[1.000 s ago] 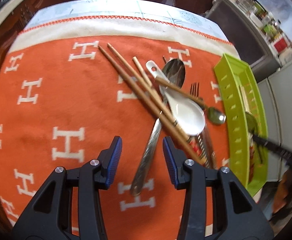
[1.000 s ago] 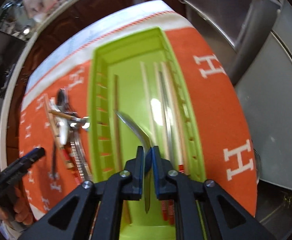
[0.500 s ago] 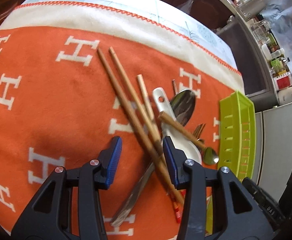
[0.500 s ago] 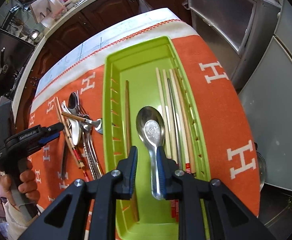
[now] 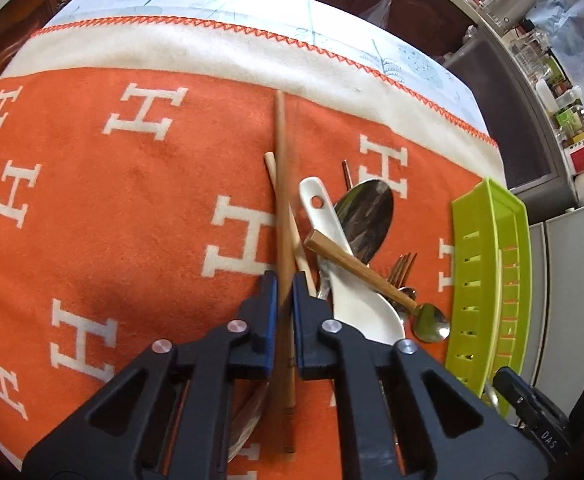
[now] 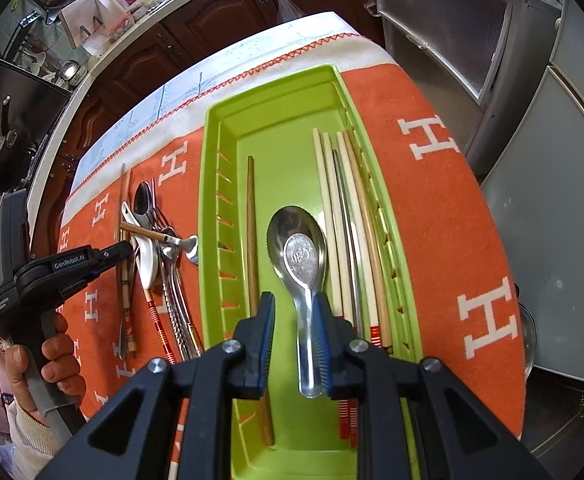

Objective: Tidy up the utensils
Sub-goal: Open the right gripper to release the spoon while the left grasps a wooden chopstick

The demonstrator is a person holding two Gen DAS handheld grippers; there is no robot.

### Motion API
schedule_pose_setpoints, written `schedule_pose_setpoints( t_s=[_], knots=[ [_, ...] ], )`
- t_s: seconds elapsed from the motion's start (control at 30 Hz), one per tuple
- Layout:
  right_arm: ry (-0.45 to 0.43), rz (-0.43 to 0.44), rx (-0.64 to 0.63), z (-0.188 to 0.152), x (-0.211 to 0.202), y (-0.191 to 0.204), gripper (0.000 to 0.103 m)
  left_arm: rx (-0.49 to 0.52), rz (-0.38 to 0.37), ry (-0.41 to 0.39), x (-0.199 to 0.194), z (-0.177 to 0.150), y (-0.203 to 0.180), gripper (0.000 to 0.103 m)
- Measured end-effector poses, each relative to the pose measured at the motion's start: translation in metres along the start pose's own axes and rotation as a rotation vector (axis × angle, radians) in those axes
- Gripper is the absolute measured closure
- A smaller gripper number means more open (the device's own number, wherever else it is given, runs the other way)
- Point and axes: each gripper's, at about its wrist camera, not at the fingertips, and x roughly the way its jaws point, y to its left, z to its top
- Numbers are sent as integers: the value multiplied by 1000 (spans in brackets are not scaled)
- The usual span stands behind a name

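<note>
My left gripper is shut on a brown wooden chopstick that points away over the orange cloth. Beside it lies a pile: a white ceramic spoon, a large metal spoon, a wooden-handled small spoon, a fork and a pale chopstick. My right gripper is open over the green tray. A metal spoon lies in the tray with its handle between the jaws. The tray also holds a brown chopstick and several pale chopsticks. The left gripper also shows in the right wrist view.
The green tray stands at the right edge of the orange H-patterned cloth. Dark wooden cabinets run behind the table. A grey appliance stands to the right of it. The pile of utensils lies left of the tray.
My left gripper has closed on the brown chopstick, which now points straight ahead. My right gripper has opened wider and the metal spoon lies flat in the tray.
</note>
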Motion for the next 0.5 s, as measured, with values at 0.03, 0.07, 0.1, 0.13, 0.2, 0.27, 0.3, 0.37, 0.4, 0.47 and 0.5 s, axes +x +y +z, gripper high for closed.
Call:
schedule_pose_setpoints(
  t_s=[0.03,0.07,0.1,0.13,0.2,0.27,0.3,0.37,0.4,0.47,0.5],
  knots=[
    [1,3,4,0,1,-1,84,7,6,0,-2,-1,0,99],
    [2,5,6,-1,1,-2,84,18,9,-1,-4,-3,0,99],
    [2,7,8,-2,1,-3,84,31,9,1,-6,-5,-1,99],
    [1,10,9,-2,1,-4,84,39,9,2,-9,-7,-1,99],
    [-2,12,12,-3,0,-5,84,57,8,7,-17,-14,0,99],
    [-4,15,14,-4,-1,-7,84,68,-10,14,-26,-19,-1,99],
    [-5,16,14,-5,-2,-7,84,77,-25,16,-33,-22,-2,99],
    [-8,16,15,-6,-3,-8,84,91,-50,20,-44,-27,-6,99],
    [-9,18,15,-7,-4,-8,84,100,-63,20,-51,-30,-9,99],
    [-11,22,16,-8,-7,-8,84,126,-83,16,-66,-37,-18,99],
    [-15,24,16,-9,-9,-9,84,140,-96,12,-73,-40,-25,99]
  ],
)
